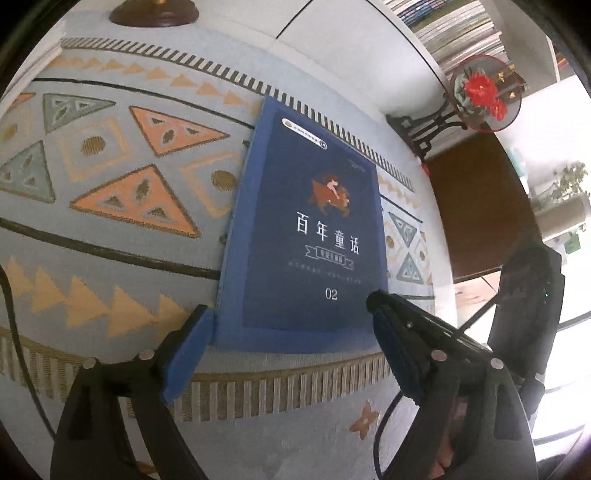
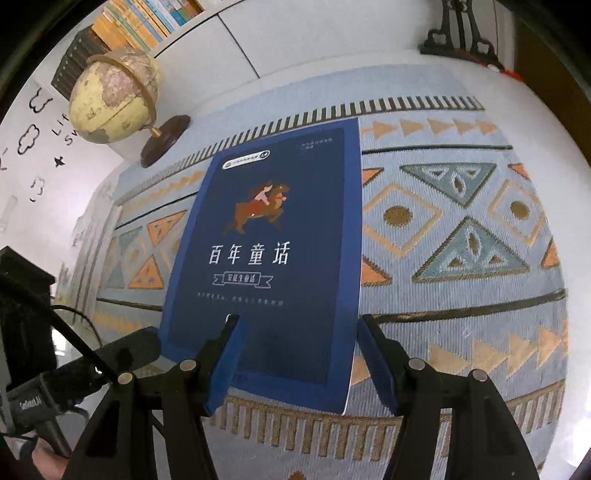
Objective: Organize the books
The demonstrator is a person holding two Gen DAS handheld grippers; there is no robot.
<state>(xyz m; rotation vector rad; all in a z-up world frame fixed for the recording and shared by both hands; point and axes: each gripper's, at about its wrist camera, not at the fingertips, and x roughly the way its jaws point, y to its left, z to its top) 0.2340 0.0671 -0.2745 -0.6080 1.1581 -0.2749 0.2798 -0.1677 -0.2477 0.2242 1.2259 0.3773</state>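
Both grippers down low at the near edge of one book. Left gripper jaws spread wide, straddling the near end of the blue book; pads sit at the two near corners, can't confirm they press on it. Reads as not holding. Right gripper about half open over the book's near right portion: one pad above the cover, the other just off its right edge. Nothing clamped there either.

Book lies flat, cover up, on a patterned cloth covering the counter. Dark blue cover, horse-and-rider picture, white title, "02" near the bottom. Only loose book visible.

Progress, my read: early or mid-step. This book is not yet picked up or shelved. Left to do: close on it, lift, move it to wherever the books go. Thin flat book on cloth means an edge grab could slip or drag the cloth with it.

Surface: pale blue woven cloth, orange and teal triangles, striped border. White counter top shows beyond it.

Further back: a globe on a dark wooden base at the far left corner, a round red-flower ornament on a black carved stand at the far right. Shelved books behind the globe, more book rows behind the ornament. White wall with black decals to the left.
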